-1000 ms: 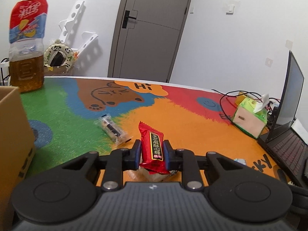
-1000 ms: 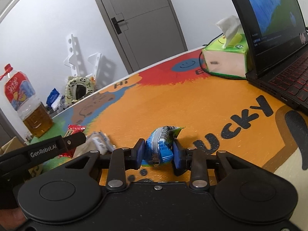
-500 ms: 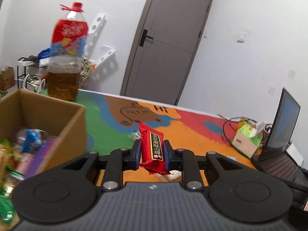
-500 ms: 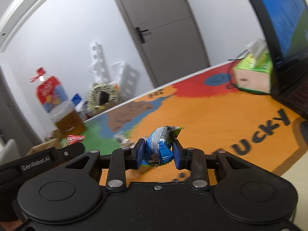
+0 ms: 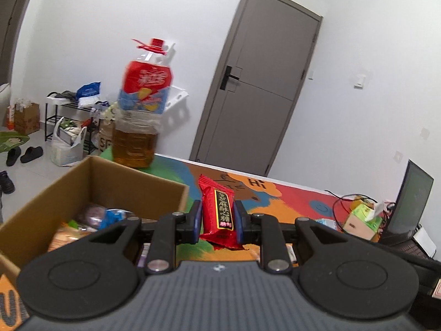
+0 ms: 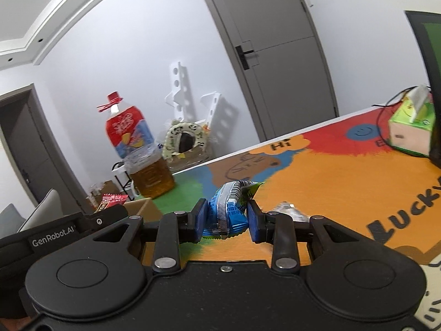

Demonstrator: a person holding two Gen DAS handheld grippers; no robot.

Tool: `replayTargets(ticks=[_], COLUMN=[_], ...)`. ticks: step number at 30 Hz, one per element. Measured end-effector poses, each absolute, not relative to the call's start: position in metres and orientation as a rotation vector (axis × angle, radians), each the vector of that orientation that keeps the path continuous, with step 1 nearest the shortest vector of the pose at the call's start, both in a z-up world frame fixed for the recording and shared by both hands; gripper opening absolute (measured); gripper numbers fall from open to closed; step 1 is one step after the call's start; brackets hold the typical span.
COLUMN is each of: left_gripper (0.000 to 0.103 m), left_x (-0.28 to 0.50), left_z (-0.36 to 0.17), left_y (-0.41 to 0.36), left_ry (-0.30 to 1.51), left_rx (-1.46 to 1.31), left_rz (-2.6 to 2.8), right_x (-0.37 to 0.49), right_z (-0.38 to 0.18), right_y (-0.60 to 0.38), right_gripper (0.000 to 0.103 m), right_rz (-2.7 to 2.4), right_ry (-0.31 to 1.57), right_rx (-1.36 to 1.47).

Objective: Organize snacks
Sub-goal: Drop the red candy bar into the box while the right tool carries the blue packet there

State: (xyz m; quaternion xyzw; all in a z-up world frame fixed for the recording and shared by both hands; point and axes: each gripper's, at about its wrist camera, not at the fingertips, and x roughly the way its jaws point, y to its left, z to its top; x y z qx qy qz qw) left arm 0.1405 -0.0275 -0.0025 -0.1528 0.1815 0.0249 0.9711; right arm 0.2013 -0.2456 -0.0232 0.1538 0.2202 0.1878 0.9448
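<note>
My left gripper (image 5: 216,218) is shut on a red snack packet (image 5: 217,212) and holds it upright in the air, just right of an open cardboard box (image 5: 132,184) that has several snacks inside. My right gripper (image 6: 226,218) is shut on a blue and green snack packet (image 6: 227,209), held above the colourful table mat (image 6: 330,182). In the right wrist view the left gripper's body shows at the left with the red packet (image 6: 110,201) above the box corner (image 6: 143,207). A clear-wrapped snack (image 6: 288,211) lies on the mat behind my right fingers.
A large bottle of amber liquid (image 5: 140,115) stands on the table behind the box. A green tissue box (image 5: 363,220) with cables and a laptop (image 5: 408,201) are at the right. A grey door (image 5: 261,93) is behind the table.
Both grippers have risen and swung left toward the box while keeping their packets. The box's inside has come more fully into the left wrist view.
</note>
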Motion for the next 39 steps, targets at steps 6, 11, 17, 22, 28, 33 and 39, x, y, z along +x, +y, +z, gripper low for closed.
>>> replayTargets(ticks=[6,11,17,22,28,33,39], left_gripper=[0.023,0.023,0.023,0.023,0.032,0.041,0.053], left_x=[0.133,0.131,0.136,0.141,0.146,0.143,0.133], left_z=[-0.001,0.000,0.001,0.000,-0.002,-0.001,0.003], left_y=[0.001,0.024,0.048,0.064,0.075,0.087,0.101], left_ry=[0.358,0.351,0.354,0.370,0.415,0.406,0.397], left_rx=[-0.338,-0.361,-0.380,-0.386,-0.350,-0.371,-0.385], left_rz=[0.100,0.139,0.177,0.198,0.225,0.259,0.278], right_x=[0.201,0.199,0.202,0.210,0.216,0.213,0.213], right_z=[-0.016,-0.013,-0.005,-0.001,0.000,0.003,0.004], right_y=[-0.225,-0.210,-0.192,-0.178,-0.160,-0.141,-0.124], right_gripper=[0.032,0.032,0.032,0.032,0.032,0.032,0.032], right_rz=[0.414,0.444,0.476,0.491,0.533,0.582,0.617], right_ry=[0.440,0.440,0.432,0.436,0.451,0.463,0.480], right_rx=[0.302,0.290,0.271,0.267,0.273,0.258,0.259])
